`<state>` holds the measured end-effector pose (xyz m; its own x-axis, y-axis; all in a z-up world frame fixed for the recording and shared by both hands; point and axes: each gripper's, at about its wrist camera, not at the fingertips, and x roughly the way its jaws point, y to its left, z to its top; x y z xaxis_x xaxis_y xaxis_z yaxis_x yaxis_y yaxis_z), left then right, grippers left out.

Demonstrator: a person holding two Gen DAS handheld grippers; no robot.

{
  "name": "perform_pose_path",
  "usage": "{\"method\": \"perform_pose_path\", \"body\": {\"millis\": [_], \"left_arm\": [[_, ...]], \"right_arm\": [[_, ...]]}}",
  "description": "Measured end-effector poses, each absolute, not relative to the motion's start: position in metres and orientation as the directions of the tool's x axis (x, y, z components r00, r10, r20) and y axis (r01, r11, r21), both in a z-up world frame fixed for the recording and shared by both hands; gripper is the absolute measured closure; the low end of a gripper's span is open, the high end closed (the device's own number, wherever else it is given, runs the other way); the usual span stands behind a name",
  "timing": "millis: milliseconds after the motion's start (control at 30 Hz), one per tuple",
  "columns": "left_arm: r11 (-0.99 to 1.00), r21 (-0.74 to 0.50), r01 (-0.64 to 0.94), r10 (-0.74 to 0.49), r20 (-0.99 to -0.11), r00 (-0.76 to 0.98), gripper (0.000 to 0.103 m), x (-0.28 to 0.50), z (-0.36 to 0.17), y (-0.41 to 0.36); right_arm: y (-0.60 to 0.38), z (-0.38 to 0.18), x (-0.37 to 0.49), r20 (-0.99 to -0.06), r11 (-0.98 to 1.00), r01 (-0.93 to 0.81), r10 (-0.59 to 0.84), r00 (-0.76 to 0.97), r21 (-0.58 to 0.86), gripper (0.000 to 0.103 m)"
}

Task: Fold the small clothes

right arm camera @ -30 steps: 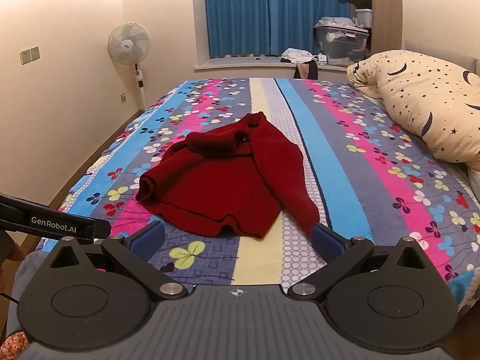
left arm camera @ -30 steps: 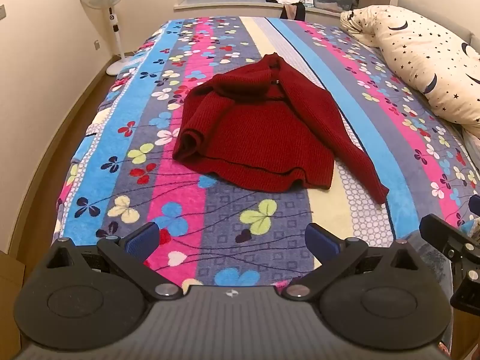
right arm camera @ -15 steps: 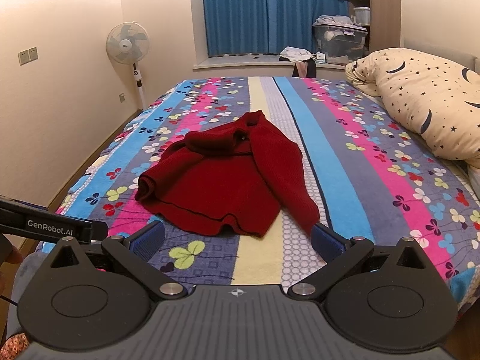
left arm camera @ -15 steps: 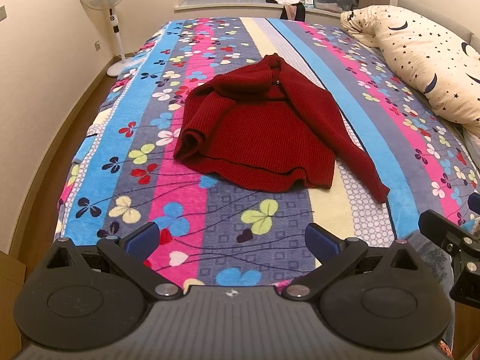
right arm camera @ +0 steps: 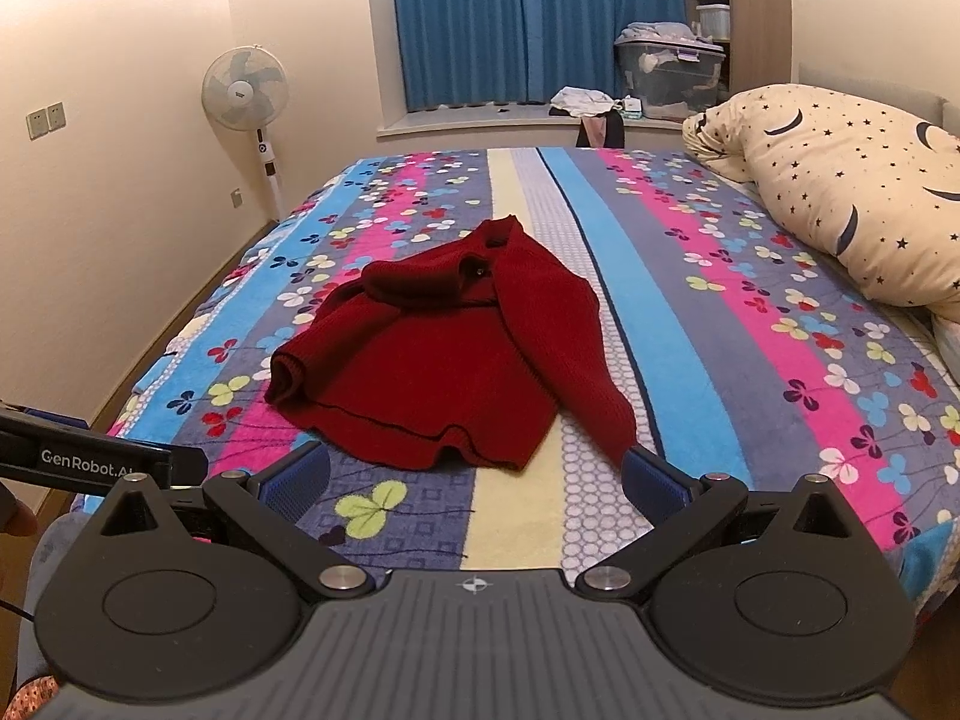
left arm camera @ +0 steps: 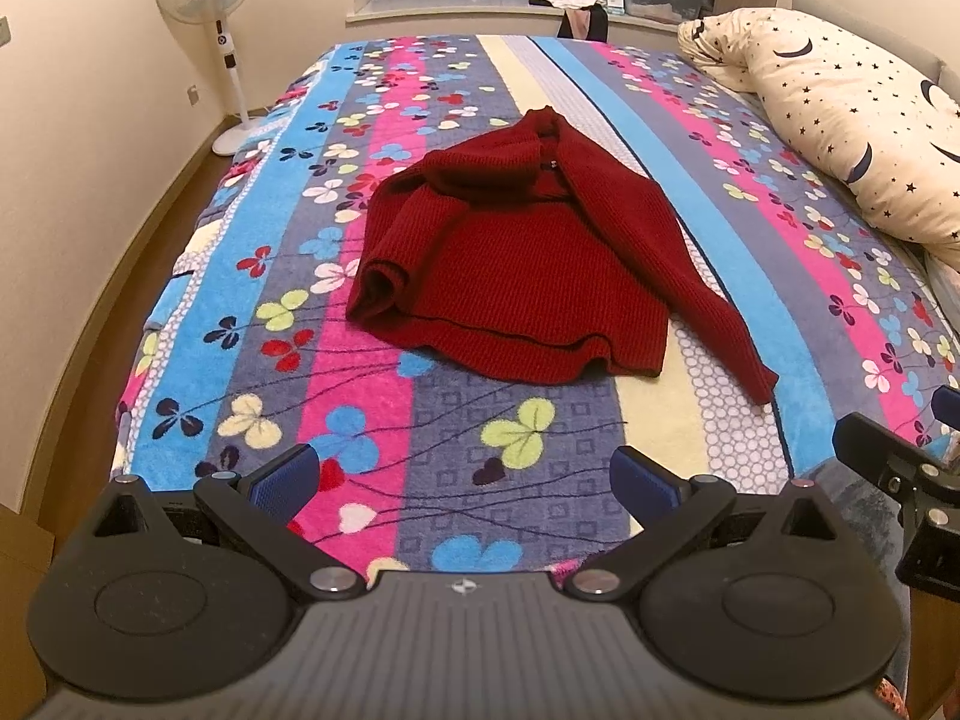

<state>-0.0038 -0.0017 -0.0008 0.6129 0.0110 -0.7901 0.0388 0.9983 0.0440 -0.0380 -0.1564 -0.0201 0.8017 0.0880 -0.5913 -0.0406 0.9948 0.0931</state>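
Sweater, dark red knit: lies on the bed, ahead of both tongs and touching neither.

Left tongs: released, blue pads spread wide, nothing between them; held over the near edge of the bed, the sweater's hem well ahead and slightly right of centre.

Right tongs: released, pads spread wide, empty; the cuff of the long sleeve lies just beyond the right pad.

Sweater, condition: unfolded and rumpled. Hem wavy, facing the tongs. One sleeve stretches straight out toward the near right; the other side is rolled into a bunch at the left edge. Collar end humped up on the far side.

Bedcover: striped blue, pink, grey and cream, with clover print.

Surroundings: star-and-moon pillow at far right; standing fan by the left wall; blue curtains behind.
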Motion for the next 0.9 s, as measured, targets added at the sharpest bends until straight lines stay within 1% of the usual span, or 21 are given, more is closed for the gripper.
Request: {"method": "perform_pose_path", "body": {"millis": [900], "left_arm": [[0.998,0.05,0.042,0.014,-0.794,0.608,0.0,0.0023,-0.0018,-0.0026]], "right_arm": [[-0.1514,-0.0233,-0.0289,-0.604,0.995,-0.045,0.093,0.792,0.094,0.001]]}}
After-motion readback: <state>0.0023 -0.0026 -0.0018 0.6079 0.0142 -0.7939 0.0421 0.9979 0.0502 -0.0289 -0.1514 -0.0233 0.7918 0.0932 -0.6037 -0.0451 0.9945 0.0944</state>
